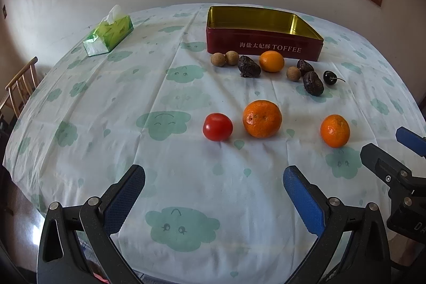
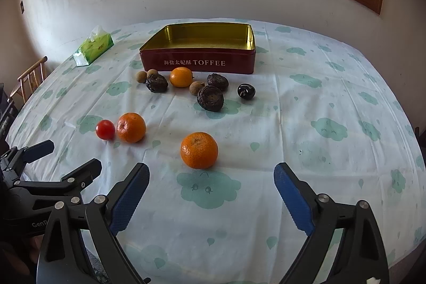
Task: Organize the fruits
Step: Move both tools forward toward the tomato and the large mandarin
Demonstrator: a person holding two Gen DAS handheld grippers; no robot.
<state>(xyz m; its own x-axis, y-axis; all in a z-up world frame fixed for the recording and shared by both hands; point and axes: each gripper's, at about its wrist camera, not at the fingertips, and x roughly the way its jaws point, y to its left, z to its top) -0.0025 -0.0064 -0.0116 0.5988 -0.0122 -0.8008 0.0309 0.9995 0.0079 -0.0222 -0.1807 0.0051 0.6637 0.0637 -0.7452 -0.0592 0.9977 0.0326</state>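
A red TOFFEE tin (image 1: 266, 45) (image 2: 198, 63) stands open and empty at the far side. In front of it lie three longans (image 1: 218, 59), three dark wrinkled fruits (image 2: 210, 98), a small orange (image 1: 271, 61) (image 2: 181, 77) and a dark cherry (image 1: 329, 77) (image 2: 246, 91). Nearer lie a red tomato (image 1: 217, 127) (image 2: 105, 129) and two mandarins (image 1: 262, 119) (image 2: 199, 150). My left gripper (image 1: 214, 177) is open and empty short of the tomato. My right gripper (image 2: 211, 175) is open and empty just short of a mandarin.
A green tissue box (image 1: 108, 35) (image 2: 93, 48) sits at the far left of the cloud-print tablecloth (image 1: 186, 177). A wooden chair (image 1: 21, 87) stands beyond the table's left edge. The wall and window are behind the tin.
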